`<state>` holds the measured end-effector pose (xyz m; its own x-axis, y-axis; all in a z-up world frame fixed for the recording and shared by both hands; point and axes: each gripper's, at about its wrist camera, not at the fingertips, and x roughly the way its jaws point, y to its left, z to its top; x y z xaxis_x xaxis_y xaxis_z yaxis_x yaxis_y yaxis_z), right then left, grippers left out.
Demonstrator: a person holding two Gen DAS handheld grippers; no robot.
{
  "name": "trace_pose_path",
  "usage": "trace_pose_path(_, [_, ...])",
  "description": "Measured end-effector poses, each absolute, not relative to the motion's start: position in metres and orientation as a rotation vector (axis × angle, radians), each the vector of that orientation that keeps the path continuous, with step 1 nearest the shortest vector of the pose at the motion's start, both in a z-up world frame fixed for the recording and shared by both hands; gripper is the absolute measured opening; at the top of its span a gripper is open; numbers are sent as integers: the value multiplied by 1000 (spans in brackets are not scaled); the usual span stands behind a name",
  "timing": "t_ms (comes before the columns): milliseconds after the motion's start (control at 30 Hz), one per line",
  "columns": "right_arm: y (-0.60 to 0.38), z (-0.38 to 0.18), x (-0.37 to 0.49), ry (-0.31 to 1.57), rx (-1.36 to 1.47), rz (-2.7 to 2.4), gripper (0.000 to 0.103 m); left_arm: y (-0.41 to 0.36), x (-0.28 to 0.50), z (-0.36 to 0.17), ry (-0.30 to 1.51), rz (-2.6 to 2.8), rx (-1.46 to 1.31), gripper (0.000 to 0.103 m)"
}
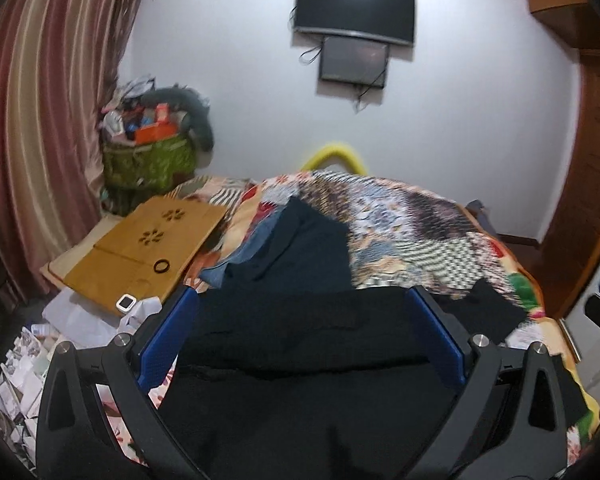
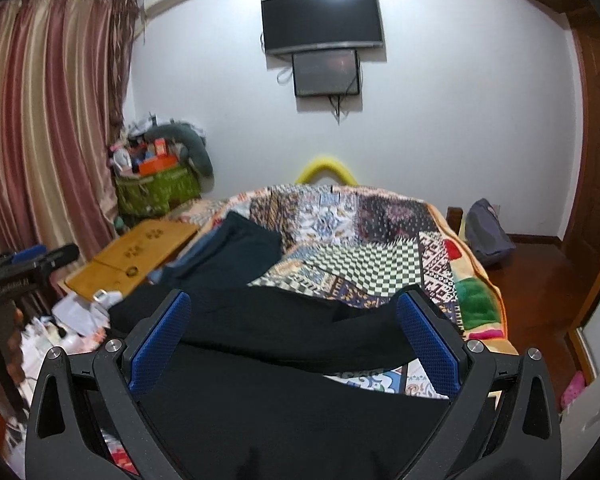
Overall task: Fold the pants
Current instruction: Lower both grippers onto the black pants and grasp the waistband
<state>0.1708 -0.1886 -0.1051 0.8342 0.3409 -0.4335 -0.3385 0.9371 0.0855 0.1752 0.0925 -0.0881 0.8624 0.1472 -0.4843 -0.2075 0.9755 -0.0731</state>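
The black pants [image 1: 300, 364] lie spread across the near part of a bed covered with a patchwork quilt [image 1: 412, 224]. My left gripper [image 1: 302, 320] hovers over them, open, with its blue pads [image 1: 166, 336] wide apart and black cloth showing between them. In the right wrist view the black pants [image 2: 276, 328] stretch from left to right, one leg reaching toward the quilt's right edge. My right gripper [image 2: 294, 336] is open above them with nothing pinched. The quilt [image 2: 360, 256] is bare beyond the pants.
A folded dark navy garment [image 1: 300, 248] on blue denim [image 1: 236, 258] sits farther up the bed. A wooden lap tray [image 1: 140, 248], loose papers [image 1: 80, 320] and a full green basket [image 1: 148, 160] crowd the left. A backpack [image 2: 488, 232] lies on the floor at right.
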Motion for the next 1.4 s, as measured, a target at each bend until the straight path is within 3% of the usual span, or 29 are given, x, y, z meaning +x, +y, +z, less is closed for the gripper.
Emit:
trace_pose_path(400, [-160, -159, 276, 680, -99, 443, 98, 184, 288, -155, 629, 286, -99, 103])
trace_pose_path(700, [-137, -188, 352, 820, -201, 555, 96, 234, 363, -231, 959, 316, -45, 103])
trace_pose_path(1033, [-118, -226, 405, 949, -274, 623, 85, 266, 381, -292, 1125, 277, -191, 90])
trace_pose_path(1133, [-112, -237, 414, 977, -305, 640, 80, 278, 385, -306, 1150, 267, -260, 78])
trace_pose_path(1200, [-108, -243, 418, 993, -323, 645, 76, 282, 389, -316, 1179, 236, -304, 59])
trace_pose_path(1400, [-96, -263, 427, 1052, -368, 684, 66, 283, 393, -319, 1182, 198, -337, 36])
